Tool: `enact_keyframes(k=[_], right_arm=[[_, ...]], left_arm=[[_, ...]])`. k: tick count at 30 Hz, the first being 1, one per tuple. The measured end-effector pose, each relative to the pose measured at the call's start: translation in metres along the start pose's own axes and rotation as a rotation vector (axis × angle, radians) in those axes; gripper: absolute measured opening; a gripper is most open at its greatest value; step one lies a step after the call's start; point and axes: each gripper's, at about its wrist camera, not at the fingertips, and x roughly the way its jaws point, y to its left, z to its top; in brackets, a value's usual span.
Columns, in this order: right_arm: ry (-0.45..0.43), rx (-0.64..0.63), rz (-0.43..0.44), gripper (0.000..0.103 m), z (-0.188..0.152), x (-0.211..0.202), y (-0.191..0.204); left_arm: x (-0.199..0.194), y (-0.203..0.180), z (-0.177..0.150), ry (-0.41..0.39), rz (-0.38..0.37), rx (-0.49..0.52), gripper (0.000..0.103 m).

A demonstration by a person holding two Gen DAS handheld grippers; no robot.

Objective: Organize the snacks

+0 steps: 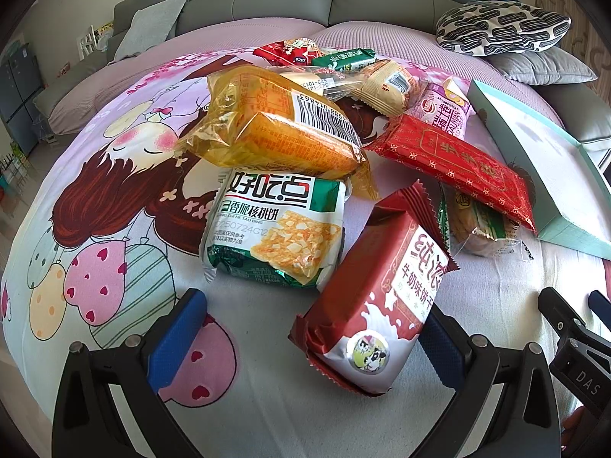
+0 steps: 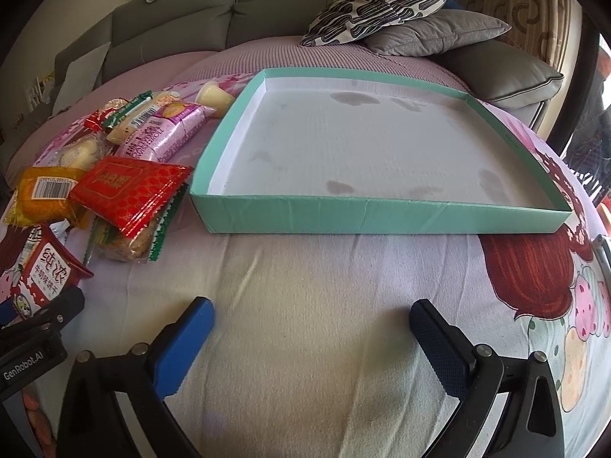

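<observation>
Snack pile on a printed bedsheet, with an empty teal tray [image 2: 382, 217] just beside it on the right. The left gripper [image 1: 313, 328], jaws apart and holding nothing, brackets the near end of the red milk-biscuit pack [image 1: 376, 301]. The right gripper [image 2: 311, 337], jaws likewise apart, hovers over bare sheet before the tray. Judged best practice: close squarely across the pack's width, lift clear of the neighbouring green pack [image 1: 275, 229], then set it flat in a tray corner.

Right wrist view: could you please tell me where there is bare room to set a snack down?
The teal box is empty inside. The sheet between its front wall and the open right hand-held gripper is bare too. Left of the box it is crowded: snack packets overlap in a pile.
</observation>
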Motion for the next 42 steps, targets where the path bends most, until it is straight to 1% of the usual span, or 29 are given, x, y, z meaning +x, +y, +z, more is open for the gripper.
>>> enact_keyframes(k=[42], right_arm=[[-0.007, 0.006, 0.0, 0.103, -0.0019, 0.0005, -0.0008]], left_arm=[[-0.0007, 0.002, -0.0043, -0.003, 0.005, 0.007, 0.103]])
